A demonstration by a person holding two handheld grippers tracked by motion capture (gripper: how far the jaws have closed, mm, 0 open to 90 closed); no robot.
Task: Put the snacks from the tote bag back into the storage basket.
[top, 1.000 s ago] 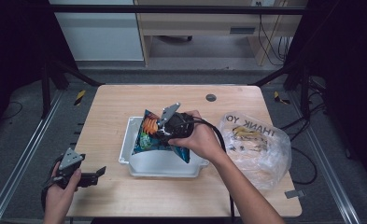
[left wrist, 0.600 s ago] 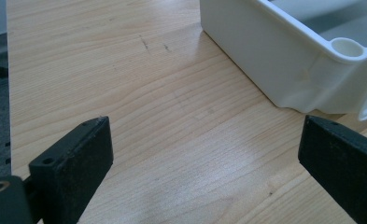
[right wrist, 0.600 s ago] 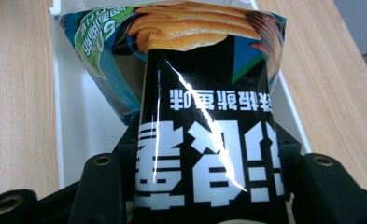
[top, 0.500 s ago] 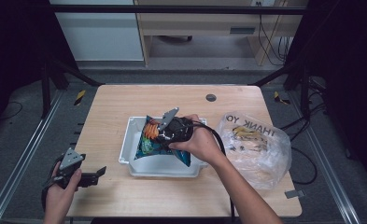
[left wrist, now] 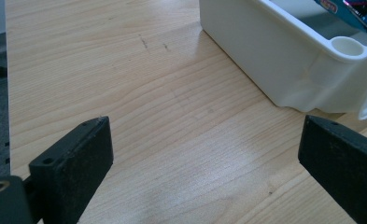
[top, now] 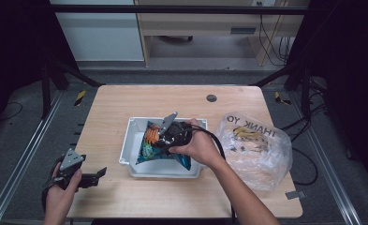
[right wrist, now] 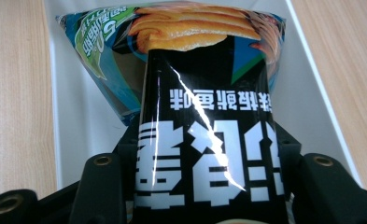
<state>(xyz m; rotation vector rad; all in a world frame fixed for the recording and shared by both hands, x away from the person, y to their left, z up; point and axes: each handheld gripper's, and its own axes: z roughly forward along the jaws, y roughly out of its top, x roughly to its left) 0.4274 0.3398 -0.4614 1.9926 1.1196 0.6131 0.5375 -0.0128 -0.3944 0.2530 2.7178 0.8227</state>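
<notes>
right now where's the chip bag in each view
high view: chip bag at table centre, in the white bin, clamped by the right gripper.
left gripper view: a blue corner at the top right edge, inside the bin.
right gripper view: centre, between the jaws.
shared landmark: the white bin.

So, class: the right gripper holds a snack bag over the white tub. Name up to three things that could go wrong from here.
1. The right gripper is shut on the snack bag, which bulges between the jaws; the squeeze might crush the crisps.
2. The bag's lower corner lies over the white tub's near rim, so it may snag or end up draped outside.
3. The left gripper stands apart, open, not steadying the tub, which could slide.
</notes>
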